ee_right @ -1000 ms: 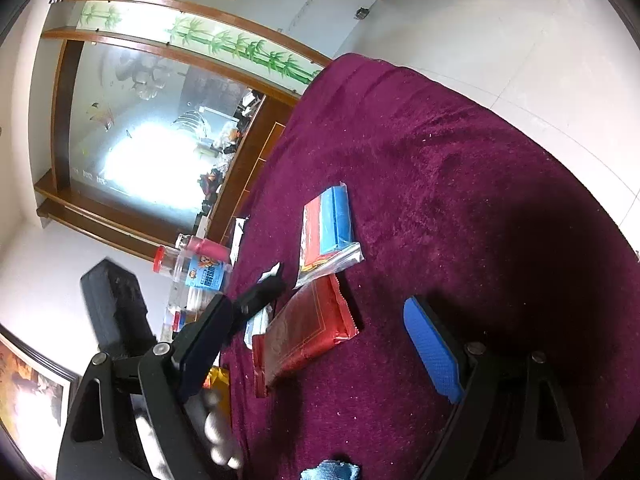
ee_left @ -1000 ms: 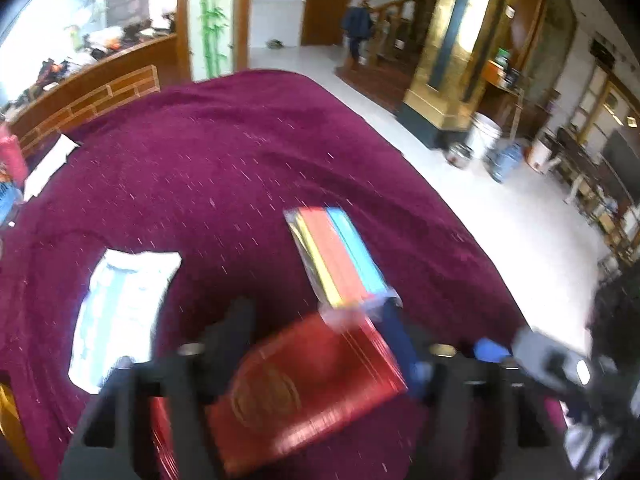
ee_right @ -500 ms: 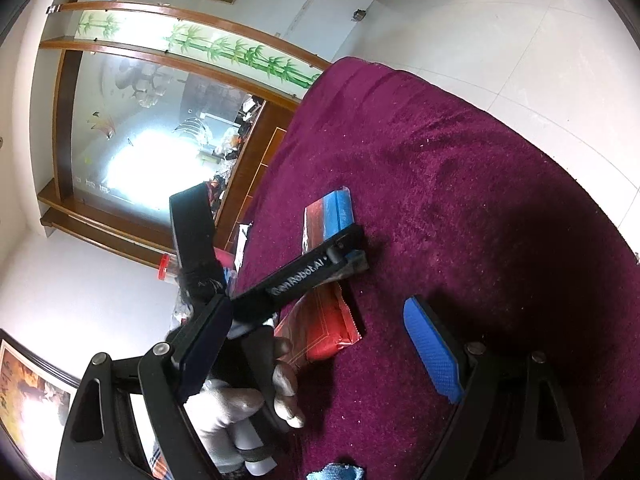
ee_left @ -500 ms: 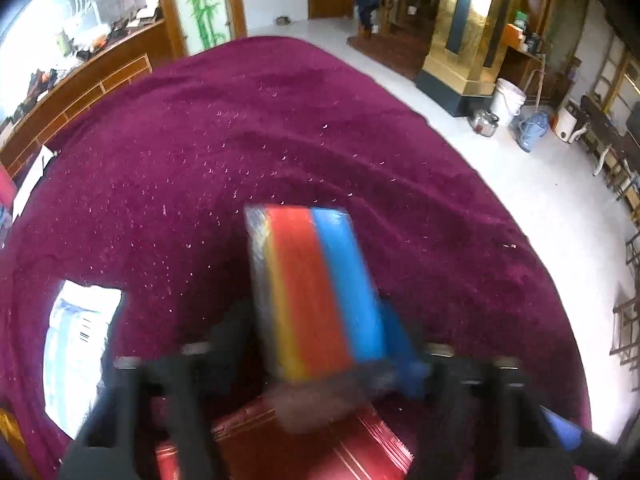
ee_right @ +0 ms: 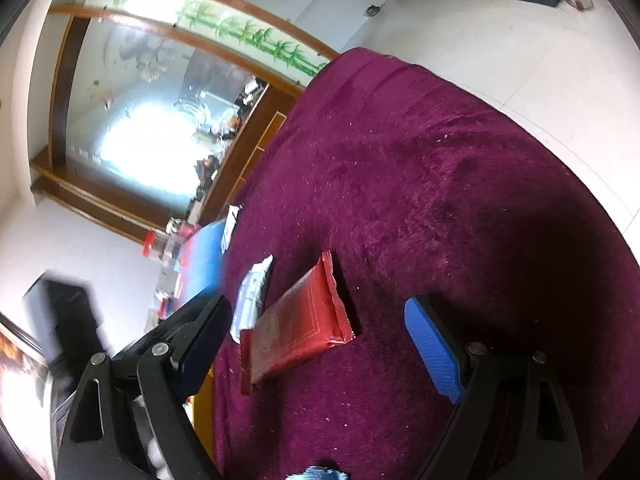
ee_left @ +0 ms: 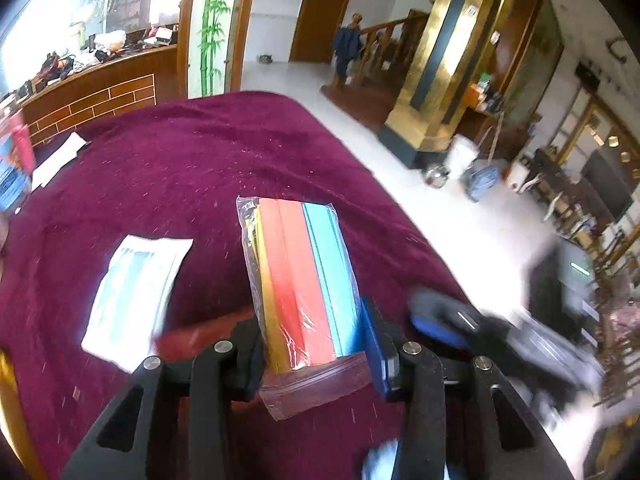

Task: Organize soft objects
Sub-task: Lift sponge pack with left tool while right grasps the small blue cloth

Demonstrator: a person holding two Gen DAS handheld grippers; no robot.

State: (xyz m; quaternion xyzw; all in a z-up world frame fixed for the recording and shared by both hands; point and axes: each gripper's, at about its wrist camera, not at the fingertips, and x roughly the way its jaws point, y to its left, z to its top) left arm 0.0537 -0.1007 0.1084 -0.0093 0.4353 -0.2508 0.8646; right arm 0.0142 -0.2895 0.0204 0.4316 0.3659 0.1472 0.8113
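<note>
My left gripper (ee_left: 316, 354) has a clear bag of yellow, red and blue sheets (ee_left: 304, 280) between its pads. The jaws are closing on it and press its near end, and the bag hangs above the maroon tablecloth (ee_left: 168, 168). Under it lies a red foil packet (ee_left: 188, 336), with a white packet (ee_left: 132, 292) to its left. In the right wrist view my right gripper (ee_right: 316, 312) stands open and holds nothing. The red foil packet (ee_right: 296, 332) and the white packet (ee_right: 250, 300) lie on the cloth ahead of it. My right gripper shows blurred in the left wrist view (ee_left: 440, 320).
White paper (ee_left: 60, 156) lies at the table's far left. A red-capped bottle (ee_right: 154, 246) stands beyond the left edge. A yellow object (ee_right: 202, 396) sits at the near left edge. The tiled floor (ee_left: 460, 216) drops off on the right. A person (ee_left: 346, 46) stands far off by the stairs.
My left gripper moved from above the red packet to the coloured bag, closed on it and lifted it. The bag is gone from its spot in the right wrist view. My right gripper stayed put.
</note>
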